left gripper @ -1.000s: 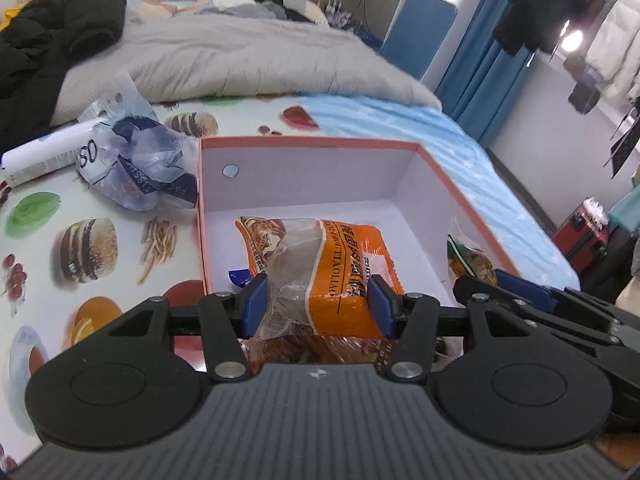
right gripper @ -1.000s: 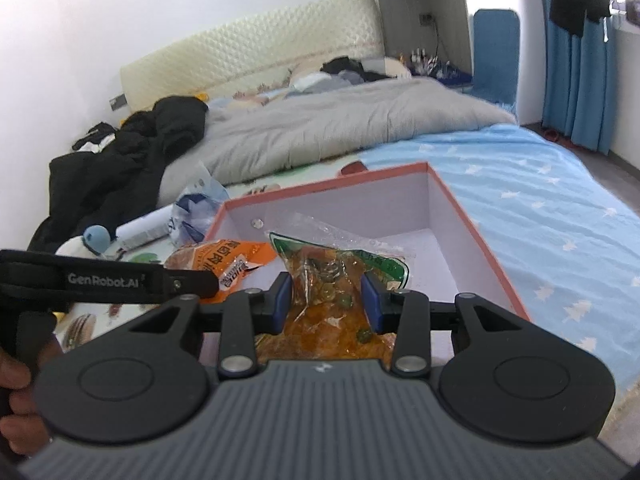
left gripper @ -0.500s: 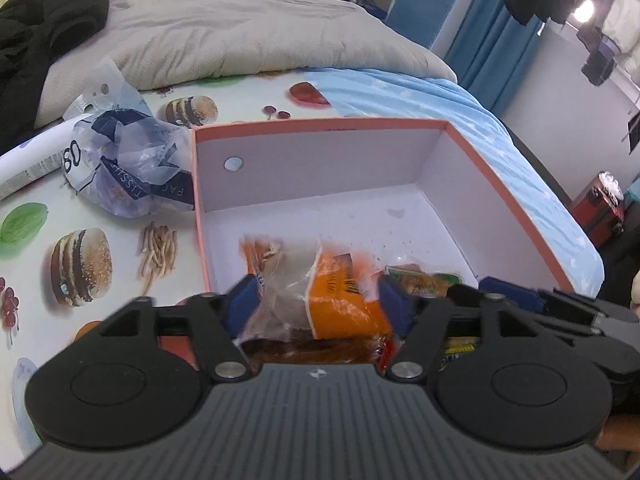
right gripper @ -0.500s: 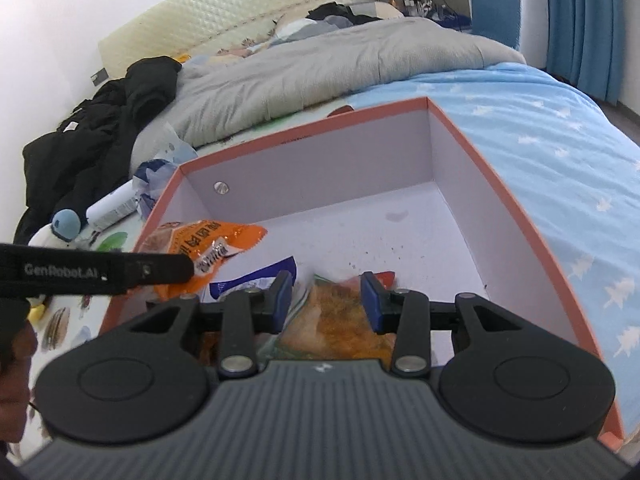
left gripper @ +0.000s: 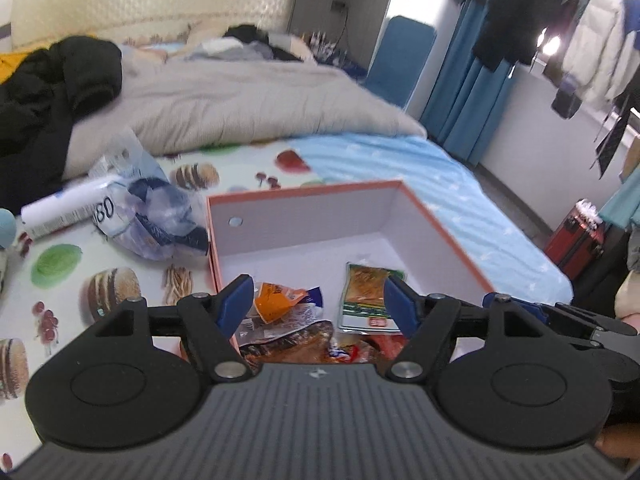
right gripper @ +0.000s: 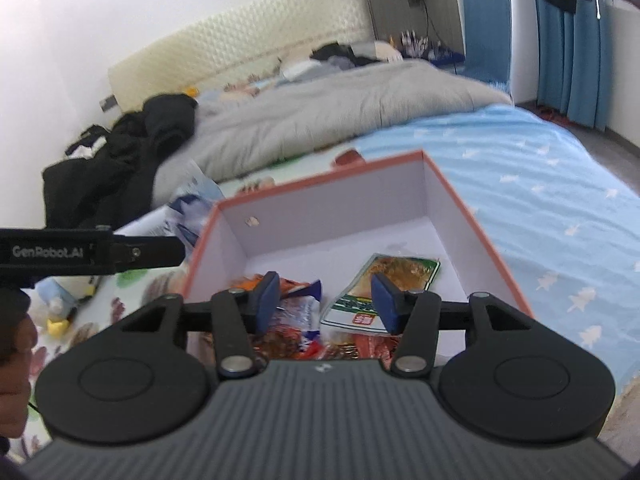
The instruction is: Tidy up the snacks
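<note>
Now that both snack packs lie dropped in the orange box [left gripper: 436,216], the left hand-held gripper [left gripper: 316,304] gapes empty and the right hand-held gripper [right gripper: 326,300] is opening, empty too.

One box [left gripper: 436,220], orange-rimmed. Inside: one orange snack packet [left gripper: 276,296], one green-edged packet [left gripper: 366,292], further wrappers overlapping, count unclear. Beside box: one crumpled blue-white bag [left gripper: 156,216], one white tube [left gripper: 60,212].

surface: we see a bed [left gripper: 460,184], blue starred sheet on the right, food-print mat [left gripper: 60,280] on the left
box: pink-rimmed open box [left gripper: 436,216] on the bed, near centre
left of box: crumpled plastic bag [left gripper: 156,216] touching its wall, white tube [left gripper: 60,212] beside it
far: grey duvet [left gripper: 240,100], black jacket [left gripper: 48,92] far left
</note>
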`<state>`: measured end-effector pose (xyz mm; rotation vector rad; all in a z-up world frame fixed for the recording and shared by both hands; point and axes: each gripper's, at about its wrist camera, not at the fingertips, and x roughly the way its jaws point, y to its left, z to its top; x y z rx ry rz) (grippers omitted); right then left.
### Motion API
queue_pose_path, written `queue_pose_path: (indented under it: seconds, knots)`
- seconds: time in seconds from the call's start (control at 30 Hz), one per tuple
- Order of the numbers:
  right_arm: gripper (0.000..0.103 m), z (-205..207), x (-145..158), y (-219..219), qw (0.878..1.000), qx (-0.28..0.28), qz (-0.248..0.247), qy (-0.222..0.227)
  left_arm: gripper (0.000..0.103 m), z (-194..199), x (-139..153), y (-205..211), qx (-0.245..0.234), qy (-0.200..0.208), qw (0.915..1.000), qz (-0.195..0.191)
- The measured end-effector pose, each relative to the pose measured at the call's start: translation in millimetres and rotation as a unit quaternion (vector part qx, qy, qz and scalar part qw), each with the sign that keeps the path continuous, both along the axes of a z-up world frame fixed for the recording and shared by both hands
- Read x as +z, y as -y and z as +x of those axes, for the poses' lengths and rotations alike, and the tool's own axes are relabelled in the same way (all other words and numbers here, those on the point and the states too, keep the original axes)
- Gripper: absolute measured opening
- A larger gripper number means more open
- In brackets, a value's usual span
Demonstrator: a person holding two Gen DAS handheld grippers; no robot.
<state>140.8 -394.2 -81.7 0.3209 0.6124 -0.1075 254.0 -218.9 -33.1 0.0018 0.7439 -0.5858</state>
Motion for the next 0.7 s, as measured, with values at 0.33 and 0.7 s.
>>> queue_pose_path:
  seconds: [0.33, 0.7]
  knots:
    - [0.054, -69, 54, -25, 0.998, -0.006, -0.016, 0.055, 0.076, -86, 63, -31, 0.000, 0.055, 0.9983, -0.022]
    - [0.054, -136, 90, -41, 0.994, -0.015, -0.036, 0.099, 0.076, -170, 91, -72, 0.018, 0.087, 0.9952, -0.041]
